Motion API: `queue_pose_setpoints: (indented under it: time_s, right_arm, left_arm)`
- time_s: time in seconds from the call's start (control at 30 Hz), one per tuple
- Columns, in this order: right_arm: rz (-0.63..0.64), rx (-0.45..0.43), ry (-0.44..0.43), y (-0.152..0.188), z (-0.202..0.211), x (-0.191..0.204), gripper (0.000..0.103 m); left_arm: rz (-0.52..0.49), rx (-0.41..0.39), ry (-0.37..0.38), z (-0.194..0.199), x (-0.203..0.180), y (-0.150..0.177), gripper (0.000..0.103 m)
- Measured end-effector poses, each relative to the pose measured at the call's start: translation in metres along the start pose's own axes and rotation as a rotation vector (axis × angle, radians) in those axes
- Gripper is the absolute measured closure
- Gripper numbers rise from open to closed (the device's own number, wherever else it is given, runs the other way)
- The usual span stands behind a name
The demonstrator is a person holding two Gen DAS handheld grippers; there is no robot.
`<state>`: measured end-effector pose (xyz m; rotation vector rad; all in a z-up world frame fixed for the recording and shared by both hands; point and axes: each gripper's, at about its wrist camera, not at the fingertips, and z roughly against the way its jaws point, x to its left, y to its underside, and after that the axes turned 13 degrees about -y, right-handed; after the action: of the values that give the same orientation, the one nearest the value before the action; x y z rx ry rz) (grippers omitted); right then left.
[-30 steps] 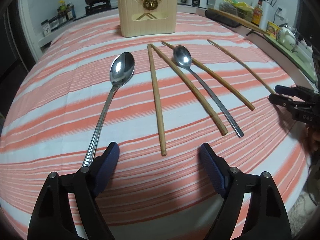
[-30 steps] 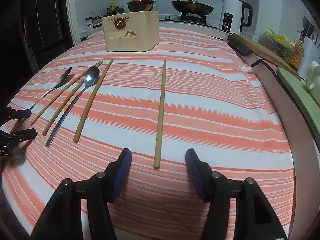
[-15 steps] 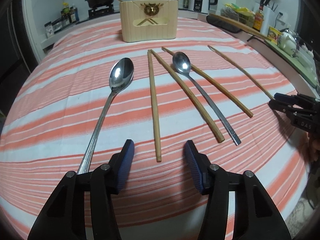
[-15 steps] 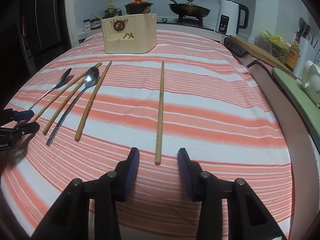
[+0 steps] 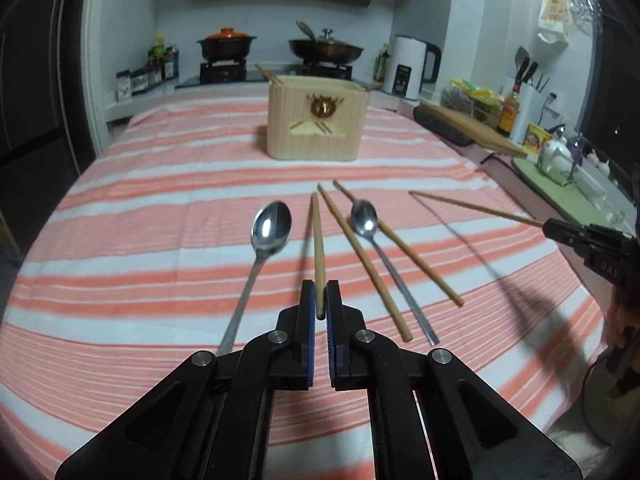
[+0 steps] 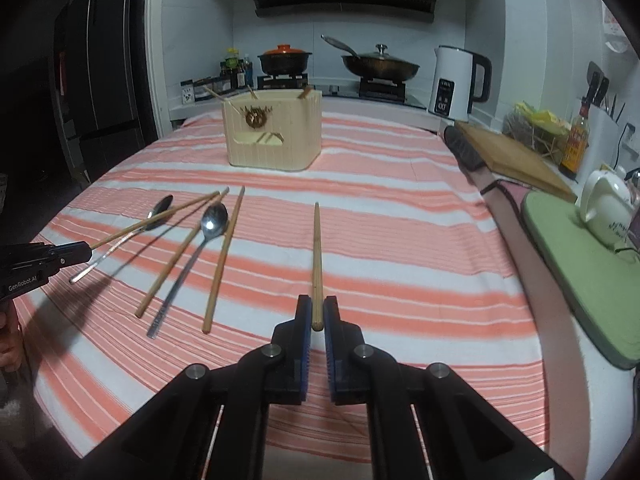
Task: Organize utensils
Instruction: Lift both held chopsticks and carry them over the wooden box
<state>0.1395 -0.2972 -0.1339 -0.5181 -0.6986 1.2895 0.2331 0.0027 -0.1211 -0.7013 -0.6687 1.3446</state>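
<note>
My left gripper (image 5: pixel 319 300) is shut on a wooden chopstick (image 5: pixel 318 240) and holds it lifted above the striped cloth. My right gripper (image 6: pixel 317 312) is shut on another wooden chopstick (image 6: pixel 317 256), also lifted; it shows in the left wrist view (image 5: pixel 476 208). On the cloth lie a large spoon (image 5: pixel 264 248), two more chopsticks (image 5: pixel 360 256) and a smaller spoon (image 5: pixel 380 248). The cream utensil holder (image 5: pixel 318 122) stands at the back centre with chopstick ends sticking out; it also shows in the right wrist view (image 6: pixel 274 130).
The table's right edge meets a counter with a wooden board (image 6: pixel 508 156), a green mat (image 6: pixel 588 264) and a white teapot (image 6: pixel 606 208). A kettle (image 6: pixel 458 78), pots and bottles stand behind the table.
Both grippers closed on a chopstick and lifted it off the cloth. Both views rose and now look more level across the table.
</note>
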Motion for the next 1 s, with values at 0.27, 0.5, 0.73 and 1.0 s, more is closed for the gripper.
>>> queue_pose_setpoints:
  time_s: [0.27, 0.5, 0.73, 1.0]
  right_arm:
    - [0.063, -0.142, -0.024, -0.046, 0.050, 0.024, 0.097]
    - [0.062, -0.214, -0.074, -0.066, 0.071, 0.036, 0.097]
    - [0.061, -0.249, -0.094, -0.074, 0.083, 0.040, 0.097]
    - [0.051, -0.267, -0.125, -0.079, 0.089, 0.044, 0.097]
  left_arm:
    - [-0.014, -0.148, -0.001, 0.056, 0.007, -0.036, 0.100]
    - [-0.002, -0.209, 0.028, 0.080, 0.006, -0.055, 0.100]
    - [0.012, -0.231, 0.049, 0.089, 0.006, -0.064, 0.100]
    - [0.052, -0.236, 0.073, 0.090, 0.010, -0.070, 0.100]
